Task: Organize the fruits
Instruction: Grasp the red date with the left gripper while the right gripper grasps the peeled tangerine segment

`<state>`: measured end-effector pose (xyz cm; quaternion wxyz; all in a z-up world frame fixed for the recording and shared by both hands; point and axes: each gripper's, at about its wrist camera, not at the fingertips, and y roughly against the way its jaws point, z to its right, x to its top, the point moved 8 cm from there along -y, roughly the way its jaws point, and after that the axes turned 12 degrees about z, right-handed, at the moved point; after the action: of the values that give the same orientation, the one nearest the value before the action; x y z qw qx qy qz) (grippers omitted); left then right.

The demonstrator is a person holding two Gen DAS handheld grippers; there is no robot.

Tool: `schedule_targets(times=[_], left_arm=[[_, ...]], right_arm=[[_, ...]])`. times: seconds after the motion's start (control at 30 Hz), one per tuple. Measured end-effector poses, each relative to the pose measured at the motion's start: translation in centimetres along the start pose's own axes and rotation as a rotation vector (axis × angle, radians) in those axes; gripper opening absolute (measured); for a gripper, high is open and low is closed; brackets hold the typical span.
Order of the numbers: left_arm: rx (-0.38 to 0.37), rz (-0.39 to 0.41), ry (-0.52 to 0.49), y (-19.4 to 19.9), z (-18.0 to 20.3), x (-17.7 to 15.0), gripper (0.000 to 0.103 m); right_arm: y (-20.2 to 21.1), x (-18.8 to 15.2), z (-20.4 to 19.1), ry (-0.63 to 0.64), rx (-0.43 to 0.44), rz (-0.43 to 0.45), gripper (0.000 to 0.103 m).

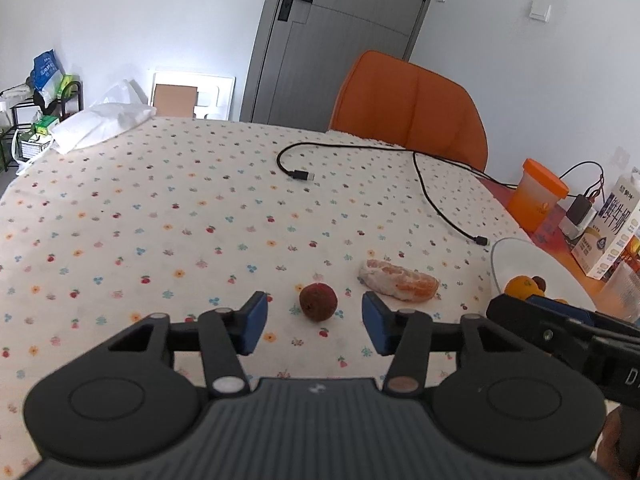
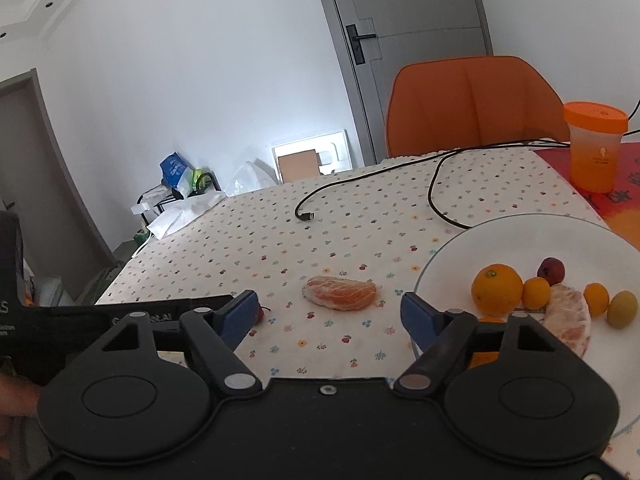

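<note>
A small dark-red round fruit [image 1: 318, 303] lies on the patterned tablecloth between the blue pads of my open left gripper [image 1: 315, 322], which is empty. A peeled orange piece [image 1: 396, 285] lies just beyond to the right; it also shows in the right wrist view [image 2: 341, 292], ahead of my open, empty right gripper [image 2: 330, 314]. A white plate [image 2: 500, 236] at the right holds an orange [image 2: 497, 289], several small yellow-orange fruits, a dark-red fruit [image 2: 551, 271] and a peeled orange piece [image 2: 570, 326]. The plate [image 1: 520, 258] shows at the right edge of the left wrist view.
Black cables [image 1: 430, 184] lie across the far part of the table. An orange-lidded cup [image 2: 594, 146] and a milk carton [image 1: 614, 232] stand at the right. An orange chair [image 1: 408, 104] stands behind the table. A white bag [image 1: 100, 124] lies at the far left corner.
</note>
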<state>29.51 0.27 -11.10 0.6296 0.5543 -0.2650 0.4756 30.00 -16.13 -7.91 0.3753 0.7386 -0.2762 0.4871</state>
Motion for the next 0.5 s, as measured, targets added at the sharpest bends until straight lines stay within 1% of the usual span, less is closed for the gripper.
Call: schedule_targets(times=[0.03,0.17,0.37,0.4,0.47,0.5], left_arm=[[0.001,-0.002,0.001,-0.2,0.0,-0.1,0.049],[-0.002,-0.011,-0.003,-1.2,0.3,-0.2,0.045],[0.005,-0.031,-0.017,-2.7,0.9,-0.5,0.039],[0.015,-0.034,-0.025,-2.9,0.8,-0.6,0.032],[0.027,-0.054,-0.021,-3.5,0.6,-1.0,0.023],[0.025,-0.045,-0.017,-3.5,0.5,-0.9,0.023]], right_arm=[[-0.2,0.0,0.1,-0.002,0.000,-0.004,0.070],[-0.7,0.0,0.3,-0.007,0.003,-0.009,0.069],[-1.9,0.0,0.6,-0.015,0.004,-0.030,0.064],[-2.1,0.0,0.6,-0.018,0.007,-0.030,0.064],[-2.4,0.2,0.5,-0.019,0.016,-0.027,0.064],[-2.6,0.2,0.5,-0.021,0.014,-0.029,0.064]])
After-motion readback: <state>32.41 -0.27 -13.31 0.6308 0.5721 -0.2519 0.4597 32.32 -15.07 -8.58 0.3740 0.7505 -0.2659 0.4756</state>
